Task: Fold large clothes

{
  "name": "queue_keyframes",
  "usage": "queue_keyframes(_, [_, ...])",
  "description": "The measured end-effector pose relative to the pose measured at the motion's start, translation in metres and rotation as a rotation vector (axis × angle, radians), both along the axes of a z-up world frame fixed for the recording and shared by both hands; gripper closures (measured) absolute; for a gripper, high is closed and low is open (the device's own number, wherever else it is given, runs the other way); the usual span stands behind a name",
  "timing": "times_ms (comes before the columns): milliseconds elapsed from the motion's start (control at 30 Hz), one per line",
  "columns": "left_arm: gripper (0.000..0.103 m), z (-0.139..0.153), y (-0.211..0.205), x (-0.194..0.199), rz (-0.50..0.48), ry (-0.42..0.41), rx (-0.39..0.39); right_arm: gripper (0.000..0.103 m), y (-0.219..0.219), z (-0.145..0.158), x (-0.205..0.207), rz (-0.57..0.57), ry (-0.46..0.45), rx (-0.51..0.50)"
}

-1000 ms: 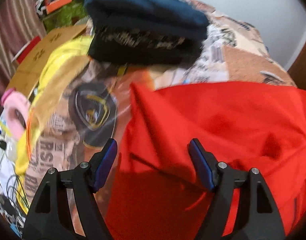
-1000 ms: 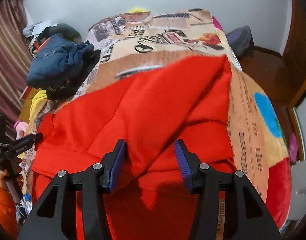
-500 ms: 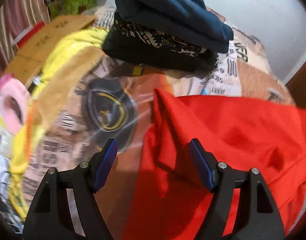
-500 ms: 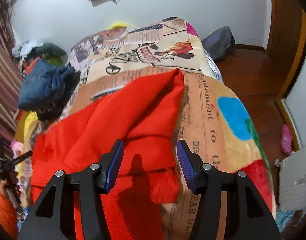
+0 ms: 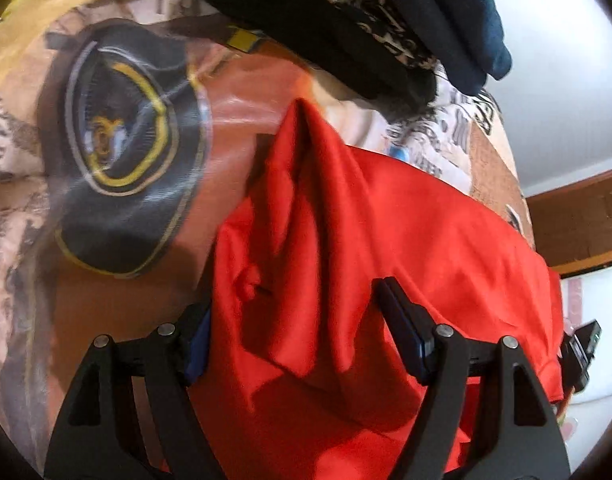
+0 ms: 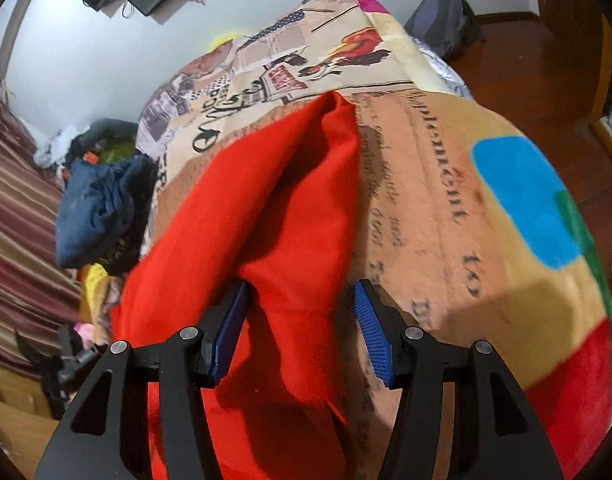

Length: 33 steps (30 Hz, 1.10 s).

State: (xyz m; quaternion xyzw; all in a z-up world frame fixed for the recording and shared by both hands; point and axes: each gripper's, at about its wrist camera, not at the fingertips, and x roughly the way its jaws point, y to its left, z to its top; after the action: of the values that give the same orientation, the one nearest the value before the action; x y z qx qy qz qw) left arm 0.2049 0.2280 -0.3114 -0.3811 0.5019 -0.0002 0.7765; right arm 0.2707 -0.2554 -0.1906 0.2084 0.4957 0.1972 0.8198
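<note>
The word "to" (image 6: 472, 272) is read on the bed's printed blanket (image 6: 446, 184). The red garment (image 6: 266, 200) lies there, between both spread tools: left tool (image 5: 294, 316); right tool (image 6: 300, 312), just widened.

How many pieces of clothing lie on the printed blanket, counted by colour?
Red: 1, the large red cloth garment
Dark blue: 1, the folded dark blue garment
Black with pale pattern: 1, the folded black patterned garment, under the blue one
Total: 3
</note>
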Motion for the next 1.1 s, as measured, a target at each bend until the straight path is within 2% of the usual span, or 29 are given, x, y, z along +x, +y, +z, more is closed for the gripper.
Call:
queue_keyframes(67, [0.037, 0.001, -0.003, 0.005, -0.021, -0.004, -0.013, 0.049, 0.003, -0.001, 0.006, 0.002, 0.001, 0.020])
queue_keyframes(133, [0.058, 0.001, -0.002, 0.010, -0.017, -0.002, -0.027, 0.049, 0.008, 0.000, 0.009, 0.012, -0.008, 0.030])
queue_keyframes(167, [0.063, 0.002, -0.001, 0.010, -0.002, 0.000, -0.030, 0.051, 0.009, 0.001, 0.010, 0.014, -0.012, 0.031])
queue_keyframes(200, [0.073, 0.004, 0.002, 0.011, 0.004, -0.003, -0.028, 0.058, 0.012, 0.002, 0.010, 0.016, -0.020, 0.030])
queue_keyframes(233, [0.082, 0.010, -0.001, 0.011, 0.008, -0.008, 0.000, 0.069, 0.014, 0.004, 0.009, 0.023, -0.027, 0.031])
queue_keyframes(300, [0.086, 0.022, -0.005, 0.011, 0.001, -0.022, 0.054, 0.083, 0.016, 0.010, 0.009, 0.035, -0.044, 0.043])
queue_keyframes(333, [0.087, 0.032, -0.010, 0.012, -0.008, -0.033, 0.091, 0.087, 0.017, 0.014, 0.009, 0.038, -0.061, 0.041])
queue_keyframes(433, [0.088, 0.063, -0.020, 0.016, -0.034, -0.092, 0.176, 0.090, 0.022, 0.036, 0.010, 0.051, -0.154, 0.009])
queue_keyframes(633, [0.089, 0.131, -0.030, 0.023, -0.076, -0.229, 0.244, 0.091, 0.036, 0.079, 0.024, 0.086, -0.272, -0.038])
queue_keyframes(767, [0.089, 0.161, -0.028, 0.029, -0.078, -0.287, 0.259, 0.091, 0.041, 0.097, 0.032, 0.087, -0.331, -0.045])
queue_keyframes(800, [0.089, 0.168, -0.030, 0.035, -0.076, -0.302, 0.283, 0.091, 0.042, 0.100, 0.036, 0.089, -0.340, -0.047])
queue_keyframes(933, [0.089, 0.170, -0.025, 0.051, -0.075, -0.313, 0.305, 0.091, 0.048, 0.099, 0.053, 0.100, -0.348, -0.111])
queue_keyframes(1100, [0.088, 0.143, -0.023, 0.074, -0.100, -0.248, 0.348, 0.091, 0.045, 0.071, 0.072, 0.086, -0.278, -0.138])
